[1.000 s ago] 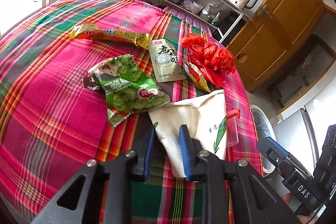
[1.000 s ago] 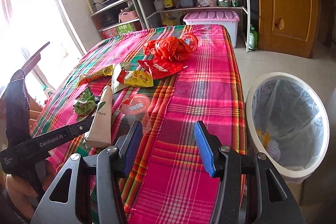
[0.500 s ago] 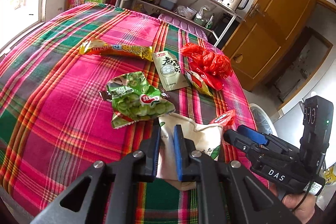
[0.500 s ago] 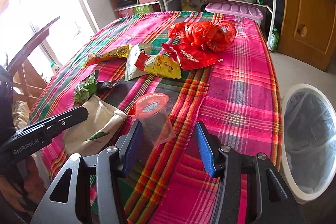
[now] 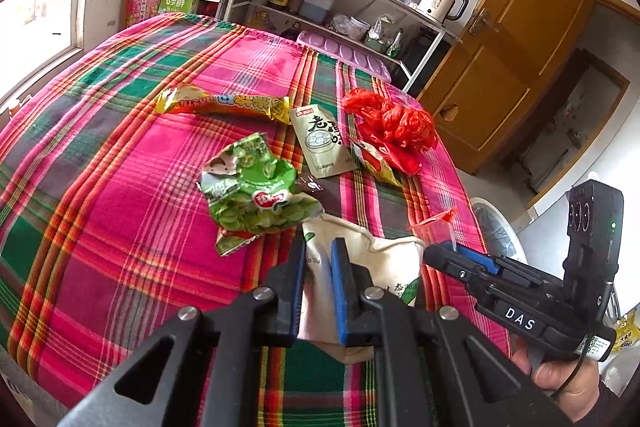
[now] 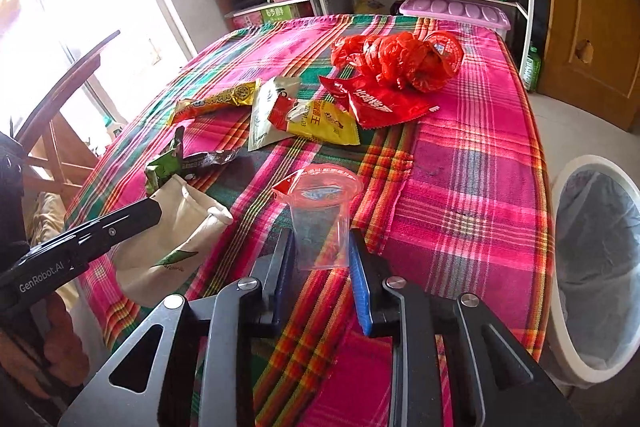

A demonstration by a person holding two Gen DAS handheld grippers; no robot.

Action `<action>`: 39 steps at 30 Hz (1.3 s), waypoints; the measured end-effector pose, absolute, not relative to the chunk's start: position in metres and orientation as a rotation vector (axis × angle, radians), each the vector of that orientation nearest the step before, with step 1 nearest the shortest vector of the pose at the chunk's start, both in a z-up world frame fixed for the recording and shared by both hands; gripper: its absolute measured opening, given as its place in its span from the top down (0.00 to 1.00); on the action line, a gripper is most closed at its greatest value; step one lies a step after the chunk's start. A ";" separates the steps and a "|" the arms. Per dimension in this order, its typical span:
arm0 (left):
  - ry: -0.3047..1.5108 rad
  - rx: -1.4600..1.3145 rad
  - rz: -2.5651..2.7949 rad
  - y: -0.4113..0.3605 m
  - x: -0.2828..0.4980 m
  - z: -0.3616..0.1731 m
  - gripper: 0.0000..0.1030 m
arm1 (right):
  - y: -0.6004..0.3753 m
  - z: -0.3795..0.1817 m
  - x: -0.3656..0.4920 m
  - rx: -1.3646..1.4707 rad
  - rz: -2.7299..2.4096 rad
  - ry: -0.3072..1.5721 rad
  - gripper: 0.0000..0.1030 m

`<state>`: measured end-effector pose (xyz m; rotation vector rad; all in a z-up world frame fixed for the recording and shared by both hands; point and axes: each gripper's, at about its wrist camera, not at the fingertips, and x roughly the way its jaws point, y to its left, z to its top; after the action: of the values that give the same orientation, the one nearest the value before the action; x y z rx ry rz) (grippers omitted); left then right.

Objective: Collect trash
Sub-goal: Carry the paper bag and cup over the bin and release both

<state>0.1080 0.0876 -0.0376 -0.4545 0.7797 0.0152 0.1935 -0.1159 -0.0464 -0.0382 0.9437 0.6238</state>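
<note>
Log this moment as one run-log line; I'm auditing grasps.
left gripper: shut on white pouch | right gripper: closing around clear plastic cup | bin: beside table

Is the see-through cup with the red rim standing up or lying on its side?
Lying on its side. The cup rests on the tablecloth, its red rim facing away.

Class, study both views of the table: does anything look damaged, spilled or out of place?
Yes. The clear plastic cup has its red foil lid peeled up, and the green snack bag is torn and crumpled. Empty wrappers lie strewn over the plaid tablecloth. Nothing looks spilled.
</note>
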 end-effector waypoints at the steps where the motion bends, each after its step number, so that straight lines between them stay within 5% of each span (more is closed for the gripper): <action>1: 0.779 -0.450 0.009 0.085 0.108 -0.036 0.87 | -0.120 -0.044 0.192 -0.030 0.615 0.938 0.73; 39: 0.811 -0.183 -0.405 -0.145 0.225 -0.016 0.87 | -0.347 -0.039 0.189 0.215 0.105 0.859 0.73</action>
<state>0.2254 -0.1451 -0.0164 -0.1827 0.8110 -0.4052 0.1887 -0.3467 -0.0392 0.2149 0.8589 0.1048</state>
